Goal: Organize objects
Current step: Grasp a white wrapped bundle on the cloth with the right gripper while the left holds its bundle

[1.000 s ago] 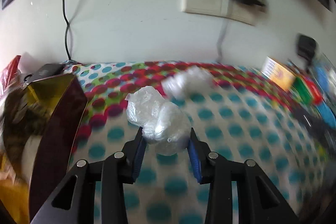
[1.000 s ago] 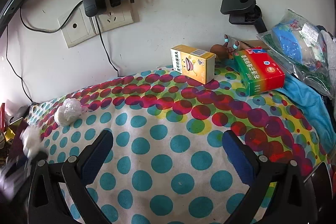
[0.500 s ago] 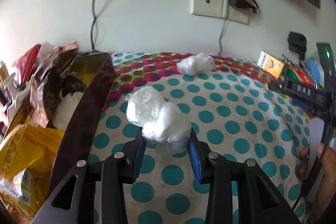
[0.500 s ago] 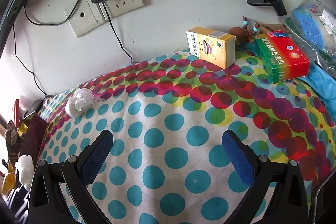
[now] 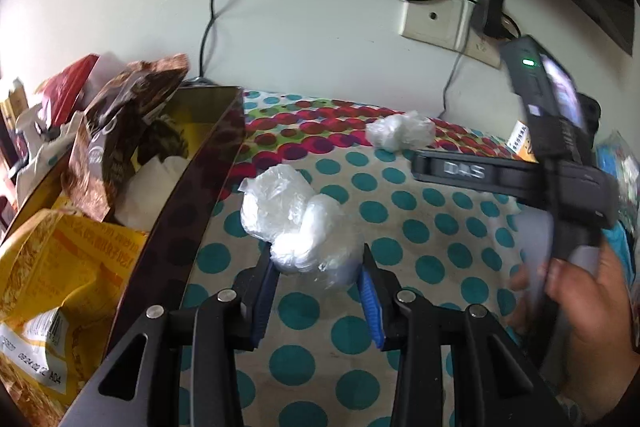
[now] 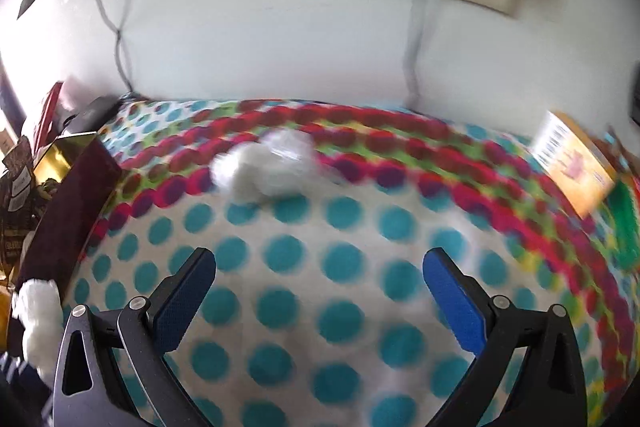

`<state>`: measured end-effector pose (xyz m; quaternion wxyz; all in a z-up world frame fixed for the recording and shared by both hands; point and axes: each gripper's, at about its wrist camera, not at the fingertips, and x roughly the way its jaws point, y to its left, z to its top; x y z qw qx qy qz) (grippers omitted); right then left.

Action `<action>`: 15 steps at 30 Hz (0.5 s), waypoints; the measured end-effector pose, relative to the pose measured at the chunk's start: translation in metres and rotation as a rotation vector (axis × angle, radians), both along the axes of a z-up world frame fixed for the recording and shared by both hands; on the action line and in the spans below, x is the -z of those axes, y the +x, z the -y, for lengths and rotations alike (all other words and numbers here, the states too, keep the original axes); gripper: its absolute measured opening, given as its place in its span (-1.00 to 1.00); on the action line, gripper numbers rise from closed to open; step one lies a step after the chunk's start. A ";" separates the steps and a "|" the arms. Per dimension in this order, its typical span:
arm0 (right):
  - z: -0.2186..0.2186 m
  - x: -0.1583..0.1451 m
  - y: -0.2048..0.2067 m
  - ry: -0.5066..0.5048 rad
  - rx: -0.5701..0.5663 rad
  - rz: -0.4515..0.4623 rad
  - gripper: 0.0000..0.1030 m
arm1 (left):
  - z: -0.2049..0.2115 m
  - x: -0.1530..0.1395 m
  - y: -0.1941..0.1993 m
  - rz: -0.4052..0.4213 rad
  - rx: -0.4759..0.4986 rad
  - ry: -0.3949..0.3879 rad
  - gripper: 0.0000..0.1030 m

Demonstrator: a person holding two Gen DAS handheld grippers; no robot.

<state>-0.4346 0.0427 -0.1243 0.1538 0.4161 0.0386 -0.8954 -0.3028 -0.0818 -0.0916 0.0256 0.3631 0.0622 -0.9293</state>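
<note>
Far left, left wrist view: dark red box [image 5: 188, 203] with gold lining, stuffed with snack packets — a yellow bag [image 5: 60, 275] in front, a brown crinkled bag [image 5: 120, 131] behind it, something white tucked between them. The box stands on a polka-dot cloth [image 5: 440, 235], teal dots near the camera, red and green ones toward the wall.

Just right of the box wall: left gripper [image 5: 318, 277], blue pads pressed on either side of a plastic-wrapped white bundle [image 5: 296, 223]. The bundle bulges up and left out of the jaws, held above the cloth, close to the box's edge but not over it.

Further back, centre-right: a second plastic-wrapped bundle [image 5: 400, 131] lying on the red-dotted part of the cloth, near the wall. Above it, a wall socket plate [image 5: 434, 13] with a black adapter [image 5: 490, 13] plugged in.

Right side: person's hand [image 5: 588, 307] holding the right gripper's handle, motion-blurred.

Right wrist view, blurred: right gripper [image 6: 320, 299], jaws wide apart, nothing between them, pointed at that second bundle [image 6: 264, 167], which lies well ahead of the fingertips. Box edge [image 6: 68, 211] at left; yellow carton [image 6: 572, 163] at far right.
</note>
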 end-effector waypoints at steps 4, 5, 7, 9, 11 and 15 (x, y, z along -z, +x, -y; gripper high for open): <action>0.025 0.004 -0.021 -0.002 -0.039 0.024 1.00 | -0.002 -0.001 0.001 -0.008 -0.016 -0.011 -0.26; 0.029 0.004 -0.027 -0.016 -0.049 0.031 1.00 | -0.005 -0.002 0.002 -0.017 -0.011 -0.021 -0.26; 0.036 0.007 -0.038 -0.013 -0.055 0.053 1.00 | -0.009 -0.003 0.001 -0.015 0.002 -0.037 -0.26; 0.038 0.010 -0.049 -0.019 -0.056 0.083 1.00 | -0.013 -0.002 0.000 -0.007 0.010 -0.053 -0.26; 0.033 0.008 -0.055 -0.049 -0.041 0.076 0.81 | -0.015 -0.001 -0.001 -0.005 0.016 -0.059 -0.26; 0.015 0.004 -0.056 -0.090 0.004 0.052 0.03 | -0.014 0.000 -0.003 0.003 0.005 -0.060 -0.26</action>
